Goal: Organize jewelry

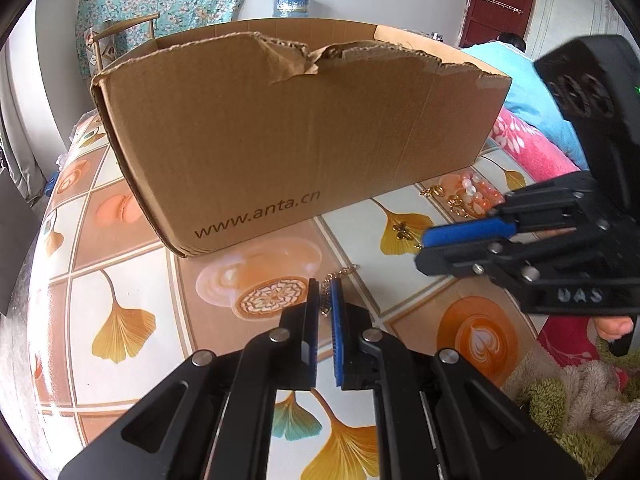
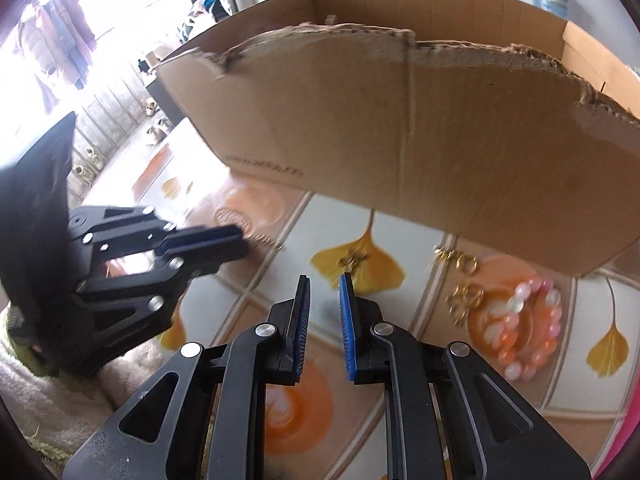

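While left tongs (image 1: 325, 296) pinch gold chain (image 1: 340, 274) trailing boxward | right tongs (image 2: 324, 296) ajar, empty

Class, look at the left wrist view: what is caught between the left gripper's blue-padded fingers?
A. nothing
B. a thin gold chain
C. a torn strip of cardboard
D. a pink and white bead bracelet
B: the thin gold chain hangs pinched in the nearly closed left gripper, trailing onto the patterned tablecloth.

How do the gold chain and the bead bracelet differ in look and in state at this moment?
The gold chain is thin, fine-linked metal; the bead bracelet is a ring of round pink and orange beads. The chain is pinched in the left gripper; the bracelet lies free, apart from the right gripper. Both lie on the patterned tablecloth before the cardboard box.
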Demonstrator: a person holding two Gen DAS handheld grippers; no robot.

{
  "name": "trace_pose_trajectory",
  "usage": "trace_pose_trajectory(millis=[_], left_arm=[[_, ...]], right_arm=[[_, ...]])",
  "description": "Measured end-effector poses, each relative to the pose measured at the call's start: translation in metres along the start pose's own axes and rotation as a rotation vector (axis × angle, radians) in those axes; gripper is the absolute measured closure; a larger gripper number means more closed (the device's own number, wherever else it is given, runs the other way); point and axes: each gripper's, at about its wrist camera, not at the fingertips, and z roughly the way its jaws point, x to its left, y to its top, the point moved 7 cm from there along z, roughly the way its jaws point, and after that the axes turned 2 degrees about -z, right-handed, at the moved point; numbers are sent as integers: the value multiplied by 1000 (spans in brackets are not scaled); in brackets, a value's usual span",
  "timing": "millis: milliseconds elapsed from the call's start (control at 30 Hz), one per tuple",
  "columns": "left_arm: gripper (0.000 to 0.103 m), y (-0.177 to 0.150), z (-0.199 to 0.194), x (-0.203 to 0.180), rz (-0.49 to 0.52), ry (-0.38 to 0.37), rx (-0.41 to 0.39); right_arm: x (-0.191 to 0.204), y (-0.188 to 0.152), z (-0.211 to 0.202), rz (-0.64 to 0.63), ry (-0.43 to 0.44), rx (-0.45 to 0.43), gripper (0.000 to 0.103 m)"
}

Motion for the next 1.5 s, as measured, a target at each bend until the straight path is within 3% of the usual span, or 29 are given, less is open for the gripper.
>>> trace_pose_trajectory(millis=[167,400,533,900,1500], left_arm=[[97,1,0,0,-1,1,-1],[97,-2,-1,1,1,3,-2],[97,-2,-2,1,6,5,-3],[97,-2,-3,1,10,9,-2],[102,-5,-14,4,15,0,-19]], right_arm=[[-6,-1,-1,-13,-78,-10,88],[20,-7,19,-82,-167,14,88],[28,-7,27,-59,-160,18,98],[22,-9,24,-14,-143,1,100],[7,11,-40,21,-134,-123,100]])
